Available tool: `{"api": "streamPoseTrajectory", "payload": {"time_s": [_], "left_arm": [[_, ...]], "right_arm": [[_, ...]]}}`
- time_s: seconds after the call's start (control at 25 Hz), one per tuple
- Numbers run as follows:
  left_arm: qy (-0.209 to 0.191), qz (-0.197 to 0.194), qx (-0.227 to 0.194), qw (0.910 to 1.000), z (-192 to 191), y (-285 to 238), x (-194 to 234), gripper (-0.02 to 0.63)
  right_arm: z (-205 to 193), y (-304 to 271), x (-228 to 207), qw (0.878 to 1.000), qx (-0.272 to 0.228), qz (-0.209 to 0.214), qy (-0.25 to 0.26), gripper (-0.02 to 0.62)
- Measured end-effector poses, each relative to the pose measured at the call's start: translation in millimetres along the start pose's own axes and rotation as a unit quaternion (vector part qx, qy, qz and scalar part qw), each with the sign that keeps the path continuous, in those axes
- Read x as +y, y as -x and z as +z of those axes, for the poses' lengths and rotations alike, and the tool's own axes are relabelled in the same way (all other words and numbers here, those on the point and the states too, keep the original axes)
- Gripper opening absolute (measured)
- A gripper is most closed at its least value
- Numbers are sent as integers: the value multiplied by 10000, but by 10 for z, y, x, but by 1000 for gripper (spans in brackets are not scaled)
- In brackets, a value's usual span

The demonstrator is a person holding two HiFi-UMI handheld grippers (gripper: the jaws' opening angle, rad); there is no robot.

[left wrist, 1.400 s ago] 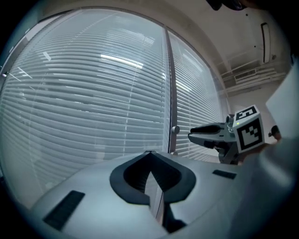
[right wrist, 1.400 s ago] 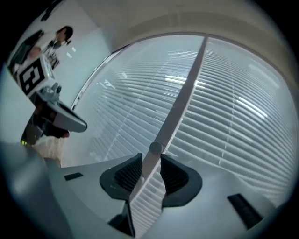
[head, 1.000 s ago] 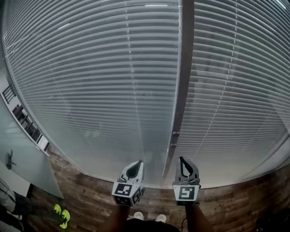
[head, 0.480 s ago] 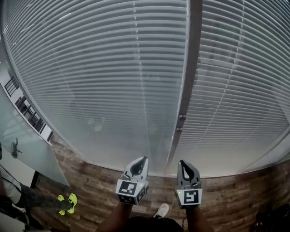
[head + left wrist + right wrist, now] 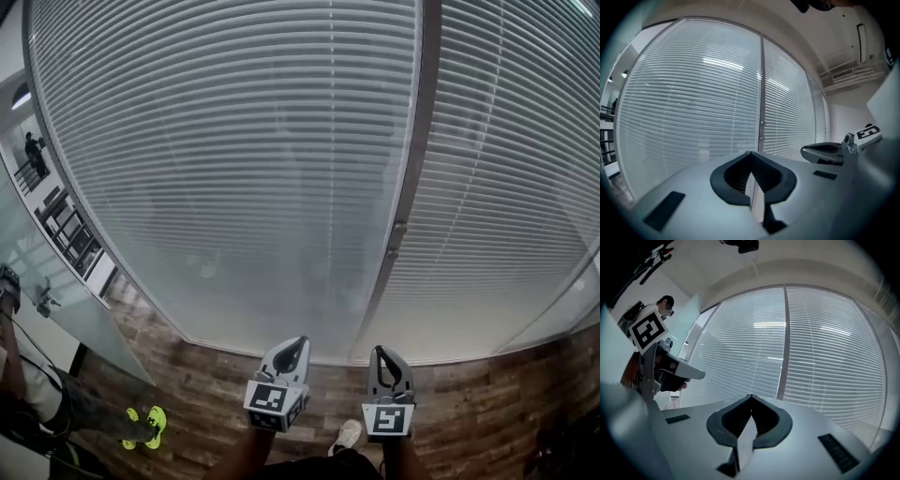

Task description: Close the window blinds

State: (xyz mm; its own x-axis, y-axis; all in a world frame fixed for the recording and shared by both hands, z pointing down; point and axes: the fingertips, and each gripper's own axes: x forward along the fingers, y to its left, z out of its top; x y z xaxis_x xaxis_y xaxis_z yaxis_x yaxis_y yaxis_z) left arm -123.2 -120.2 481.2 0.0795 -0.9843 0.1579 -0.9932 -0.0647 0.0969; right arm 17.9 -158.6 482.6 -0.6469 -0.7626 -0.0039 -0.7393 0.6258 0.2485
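Head view: left gripper (image 5: 298,343) and right gripper (image 5: 379,351) pinched closed, empty. Likely light, bendy blinds (image 5: 234,159); best pulled by cord, not seen.

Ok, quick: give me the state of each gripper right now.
Left gripper: closed, holding nothing.
Right gripper: closed, holding nothing.
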Motion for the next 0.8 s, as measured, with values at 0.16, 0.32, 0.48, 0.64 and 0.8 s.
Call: {"api": "streamPoseTrajectory", "payload": {"time_s": [0.16,0.32,0.48,0.64,0.8], "left_arm": [[41,-137,-190,9997,-328,236,240,0],[80,-266,-119,9995,-474,324,406,0],[118,-355,-35,9993,-589,464,378,0],[148,-493,-25,9987,-679,645,270,0],[132,-619,11,9980,-595,904,91,0]], "right_arm": [[-206,118,377,9996,4,-235,-125,3],[-295,139,607,9991,135,-355,-185,4],[-375,320,721,9985,262,-412,-228,3],[-390,583,785,9973,318,-592,-298,5],[-341,855,874,9971,497,-515,-260,4]]}}
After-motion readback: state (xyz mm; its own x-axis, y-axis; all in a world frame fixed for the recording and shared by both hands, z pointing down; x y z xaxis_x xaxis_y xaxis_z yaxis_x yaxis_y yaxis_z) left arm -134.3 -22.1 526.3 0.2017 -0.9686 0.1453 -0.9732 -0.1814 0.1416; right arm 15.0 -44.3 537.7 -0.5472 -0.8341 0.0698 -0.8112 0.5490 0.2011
